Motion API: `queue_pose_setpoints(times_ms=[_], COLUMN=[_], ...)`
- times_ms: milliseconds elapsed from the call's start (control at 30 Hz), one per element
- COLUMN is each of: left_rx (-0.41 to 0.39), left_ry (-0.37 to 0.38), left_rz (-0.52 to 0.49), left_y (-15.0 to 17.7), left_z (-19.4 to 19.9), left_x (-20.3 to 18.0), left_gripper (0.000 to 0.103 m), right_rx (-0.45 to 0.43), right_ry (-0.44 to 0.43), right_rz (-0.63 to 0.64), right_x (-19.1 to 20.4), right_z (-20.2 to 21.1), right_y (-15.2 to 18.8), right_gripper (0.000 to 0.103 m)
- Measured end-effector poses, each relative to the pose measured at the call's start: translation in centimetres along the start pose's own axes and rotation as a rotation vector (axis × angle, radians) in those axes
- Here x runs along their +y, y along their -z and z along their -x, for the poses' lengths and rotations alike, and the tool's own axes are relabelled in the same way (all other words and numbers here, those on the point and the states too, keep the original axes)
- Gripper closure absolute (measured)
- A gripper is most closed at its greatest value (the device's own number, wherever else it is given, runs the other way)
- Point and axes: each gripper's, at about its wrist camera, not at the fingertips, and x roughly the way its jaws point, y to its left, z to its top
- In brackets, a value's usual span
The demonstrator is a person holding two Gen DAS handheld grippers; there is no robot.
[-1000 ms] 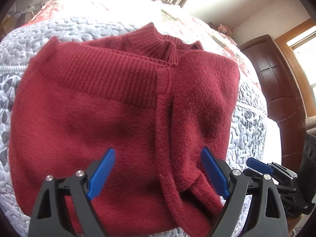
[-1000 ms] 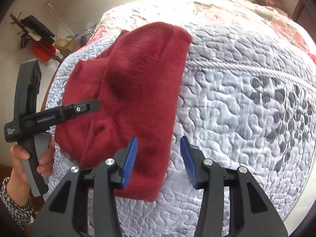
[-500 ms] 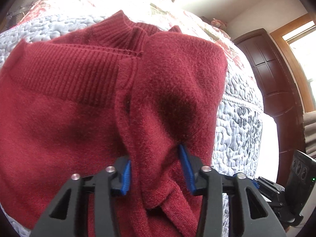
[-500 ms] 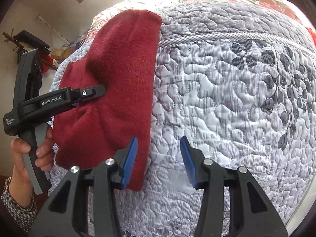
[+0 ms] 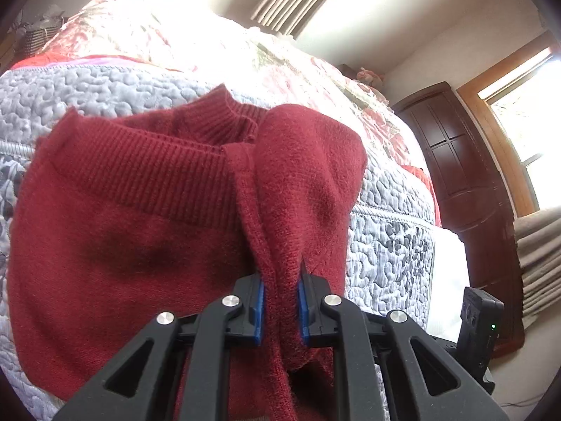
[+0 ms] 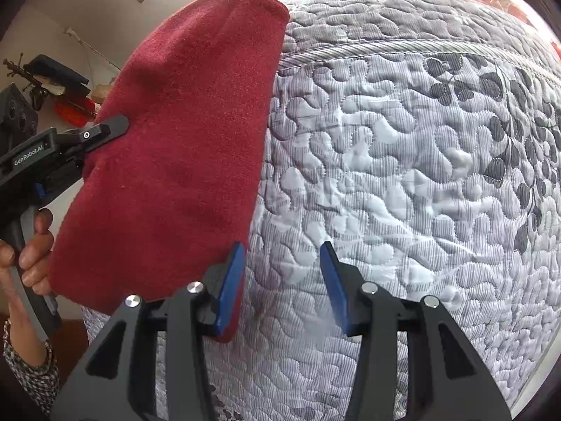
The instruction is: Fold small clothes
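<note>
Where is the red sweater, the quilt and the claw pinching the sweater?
red sweater (image 5: 122,245): left wrist view, on its flat body.
quilt (image 6: 403,175): right wrist view, on bare grey stitching.
left claw (image 5: 280,310): left wrist view, between its blue fingertips, shut on the sweater fold.

Deep red sweater (image 5: 140,231), with ribbed knit at collar and hem band. Pale grey quilt (image 6: 403,182), stitched in pebble swirls, printed with dark grey leaves; beyond it a pink-and-red floral cover (image 5: 147,42). Black left gripper (image 5: 280,301) and black right gripper (image 6: 284,280), each with 2 blue pads. Dark brown wardrobe (image 5: 466,175). Checked black-and-white sleeve (image 6: 31,375).
</note>
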Motion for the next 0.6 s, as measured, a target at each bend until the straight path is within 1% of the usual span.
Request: queue_pose_setpoints(times_ms=[133,267,333,433,533,600], left_rx=[-0.048,-0.085,-0.091,-0.099,-0.111,-0.11], left_ry=[-0.007,-0.063,-0.096,-0.128,-0.162,-0.188], left_rz=[-0.009,-0.039,-0.035,0.0,0.041,0.07], left_y=[-1.1,-2.3,-2.9,-3.3,-3.0,-2.7], left_z=[3.2,6.4,7.5,8.8,10.3,10.5], left_x=[0.7,2.2,3.6,6.4,9.7,11.7], left_gripper=[0.088,0.088,0.088,0.088,0.088,0.088], right_rx=[-0.008,-0.005,0.001,0.008,0.013,0.017], right_ry=[-0.014,-0.026,-0.03,-0.039,-0.038,-0.04], right_rz=[0.015,0.029,0.041,0.066,0.09,0.1], right_x=[0.9,2.0,3.0,4.2,5.3,5.9], right_z=[0.3,0.0,-0.3,-0.6,-0.9,-1.2], right_y=[-0.1,-0.3,-0.2,-0.8,-0.9,-0.9], right_gripper=[0.057,0.057,0.057,0.057,0.057,0.057])
